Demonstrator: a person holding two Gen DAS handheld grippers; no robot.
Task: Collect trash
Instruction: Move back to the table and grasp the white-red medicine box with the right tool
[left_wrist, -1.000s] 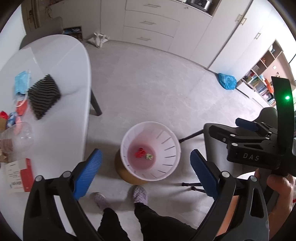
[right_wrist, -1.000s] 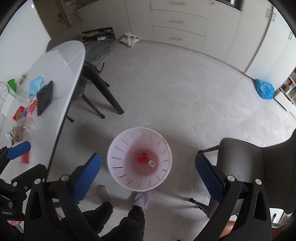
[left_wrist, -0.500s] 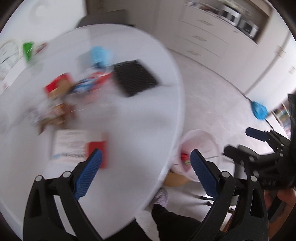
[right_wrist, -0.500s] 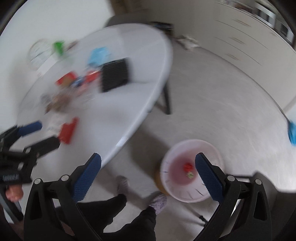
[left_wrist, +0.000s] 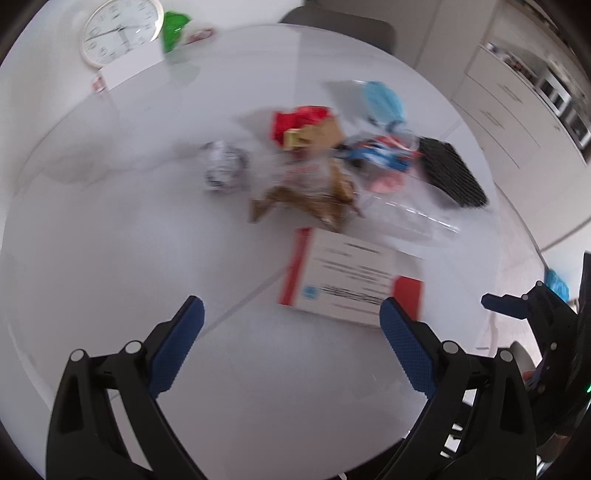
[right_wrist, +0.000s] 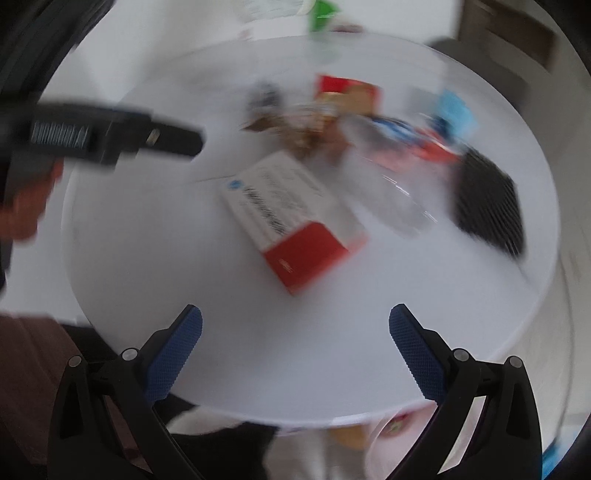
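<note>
**Several scraps waiting on the table**

Several light scraps are lying mid-table (left_wrist: 110, 240): a stiff red-and-white box (left_wrist: 343, 280), best pinched across its narrow sides, and a crinkly brown wrapper (left_wrist: 314, 201) just beyond it. Both the left gripper (left_wrist: 291, 325) and right gripper (right_wrist: 295, 328) are hanging wide apart, empty. A second ago both were looking down at the bin; now they are facing the table.

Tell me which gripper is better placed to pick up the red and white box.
Probably the right gripper: open, with the red and white box centred ahead of its fingers. For the left gripper, the box sits off-centre.
</note>
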